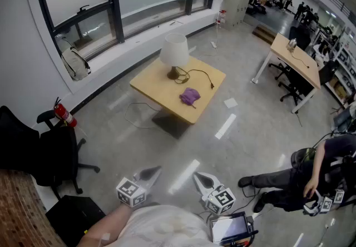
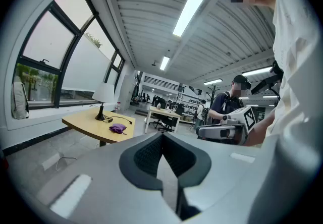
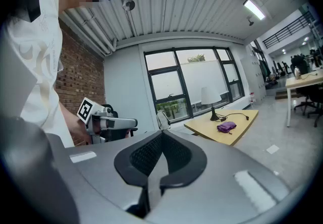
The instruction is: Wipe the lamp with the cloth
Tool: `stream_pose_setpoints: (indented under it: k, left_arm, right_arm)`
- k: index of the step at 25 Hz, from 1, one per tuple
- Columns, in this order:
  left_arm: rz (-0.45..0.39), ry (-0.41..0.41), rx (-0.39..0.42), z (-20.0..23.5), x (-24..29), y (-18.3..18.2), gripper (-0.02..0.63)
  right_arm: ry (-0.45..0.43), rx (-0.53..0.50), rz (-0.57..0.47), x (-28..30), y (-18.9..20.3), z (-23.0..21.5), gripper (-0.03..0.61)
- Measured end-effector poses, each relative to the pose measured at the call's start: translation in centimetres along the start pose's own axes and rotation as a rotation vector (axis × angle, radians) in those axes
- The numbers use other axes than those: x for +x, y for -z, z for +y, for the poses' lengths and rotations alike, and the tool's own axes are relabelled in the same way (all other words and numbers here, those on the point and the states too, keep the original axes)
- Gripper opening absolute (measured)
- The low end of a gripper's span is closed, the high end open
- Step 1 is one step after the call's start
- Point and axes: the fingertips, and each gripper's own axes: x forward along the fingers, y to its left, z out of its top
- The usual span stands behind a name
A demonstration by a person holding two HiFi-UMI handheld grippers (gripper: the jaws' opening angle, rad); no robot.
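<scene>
Approach step, nothing grasped yet. Left gripper (image 1: 149, 173) and right gripper (image 1: 203, 178) are both clenched shut and empty. The cloth (image 1: 190, 96) is seen on the table (image 1: 150, 82), well ahead of both, on the near side of the lamp (image 1: 174, 54). Next, as judged: table to be approached, one gripper opened, cloth pinched.

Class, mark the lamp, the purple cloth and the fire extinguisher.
lamp (image 1: 174, 50), head view, on its white shade.
purple cloth (image 1: 189, 95), head view, on its crumpled middle.
fire extinguisher (image 1: 63, 113), head view, on its red body.
</scene>
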Motion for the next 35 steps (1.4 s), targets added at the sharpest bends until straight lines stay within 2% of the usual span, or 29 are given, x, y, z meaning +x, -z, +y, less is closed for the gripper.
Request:
stream_pose_setpoints:
  k: [6,11,14,16,20,23,29,35]
  left_arm:
    - [-0.007,0.006,-0.006,1.1,-1.7,0.1,0.000]
    - [-0.007,0.028,-0.010,3.0,-1.8,0.3,0.000]
    - [-0.013,-0.001,-0.018,4.5,-2.7,0.6,0.000]
    - [-0.015,-0.012,-0.022,3.9,-3.7,0.6,0.000]
    - [0.006,0.089,-0.016,1.7,-3.0,0.2,0.000]
    - [0.020,0.161,0.002,1.7,-2.1,-0.4,0.000]
    - [0.024,0.212,0.020,2.4,-1.4,0.3,0.000]
    - [0.026,0.233,0.011,2.8,-1.7,0.1,0.000]
  right_arm:
    - [0.010,0.032,-0.050,0.9,-0.8,1.0,0.012]
    - [0.039,0.033,-0.030,2.7,-0.2,1.0,0.011]
    - [0.022,0.023,-0.005,5.0,0.7,1.1,0.011]
    - [0.024,0.022,-0.007,4.5,0.6,2.0,0.012]
    - [0.145,0.016,-0.013,0.6,-0.4,2.8,0.012]
    - [0.208,0.005,0.007,0.2,0.3,2.8,0.012]
    - [0.269,0.001,-0.005,0.9,2.4,2.0,0.012]
    - [0.309,0.025,-0.011,1.6,1.4,2.4,0.011]
